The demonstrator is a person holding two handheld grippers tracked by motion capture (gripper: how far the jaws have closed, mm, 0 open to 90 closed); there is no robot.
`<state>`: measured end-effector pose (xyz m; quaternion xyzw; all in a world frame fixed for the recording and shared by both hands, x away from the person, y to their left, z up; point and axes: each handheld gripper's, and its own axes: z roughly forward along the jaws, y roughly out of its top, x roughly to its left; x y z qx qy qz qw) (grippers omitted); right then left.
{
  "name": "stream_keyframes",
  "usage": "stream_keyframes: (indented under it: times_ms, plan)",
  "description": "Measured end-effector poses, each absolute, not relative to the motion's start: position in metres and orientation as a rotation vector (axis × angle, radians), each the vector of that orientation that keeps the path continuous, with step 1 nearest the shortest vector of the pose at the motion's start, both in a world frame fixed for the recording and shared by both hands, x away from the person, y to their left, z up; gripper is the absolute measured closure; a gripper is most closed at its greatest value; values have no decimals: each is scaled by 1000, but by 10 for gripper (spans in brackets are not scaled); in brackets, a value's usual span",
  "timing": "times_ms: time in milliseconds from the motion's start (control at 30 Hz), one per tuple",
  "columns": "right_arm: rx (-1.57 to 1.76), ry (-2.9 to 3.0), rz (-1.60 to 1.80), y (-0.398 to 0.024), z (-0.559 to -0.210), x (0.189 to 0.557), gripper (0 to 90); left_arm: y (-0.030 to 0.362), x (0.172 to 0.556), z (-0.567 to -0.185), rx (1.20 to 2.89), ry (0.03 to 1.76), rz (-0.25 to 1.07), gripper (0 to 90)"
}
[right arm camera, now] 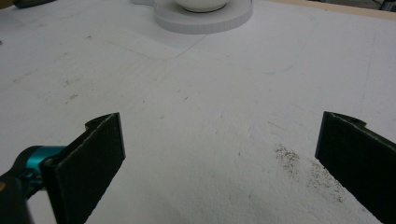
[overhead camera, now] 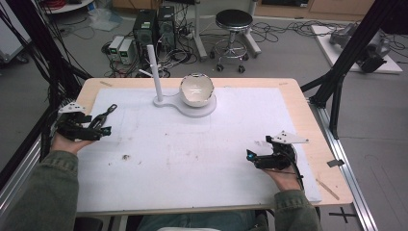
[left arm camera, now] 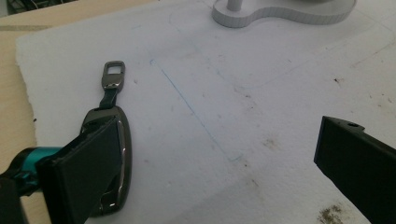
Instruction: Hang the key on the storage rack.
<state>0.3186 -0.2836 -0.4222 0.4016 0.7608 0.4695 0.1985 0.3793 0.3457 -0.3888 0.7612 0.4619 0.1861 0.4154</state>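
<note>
My left tongs (left arm camera: 215,163) gape wide and hold nothing; a dark key fob (left arm camera: 109,140) lies on the white mat (left arm camera: 261,93) against their left jaw. Ahead stands a white stand (overhead camera: 185,103) carrying a bowl (overhead camera: 196,89). My right tongs (right arm camera: 219,158) rest spread wide and empty over the counter (overhead camera: 308,125).

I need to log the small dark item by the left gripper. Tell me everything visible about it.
The car key fob is glossy dark grey with a chrome-like rim and a short strap ending in a metal loop. It lies flat on the white foam mat, near its left edge, partly hidden behind one finger of the open left gripper.
</note>
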Motion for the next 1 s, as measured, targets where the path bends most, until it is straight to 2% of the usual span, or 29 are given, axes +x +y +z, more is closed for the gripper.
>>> stream_keyframes:
  times_ms: [167, 267, 500, 867, 1000]
  plan:
    - [1127, 2126, 1313, -283, -422, 317, 4, 350, 391, -392, 1944, 1154, 419, 17]
    - [1131, 2127, 1308, -283, -422, 318, 4, 349, 398, -391, 2039, 1134, 459, 18]
    - [1130, 2135, 1295, -283, -423, 318, 4, 348, 418, -388, 2075, 1141, 424, 18]
    - [1151, 2110, 1288, -289, -422, 319, 4, 357, 444, -394, 2057, 1185, 440, 21]
    - [1162, 2088, 1294, -292, -421, 319, 4, 365, 453, -401, 1987, 1246, 416, 24]
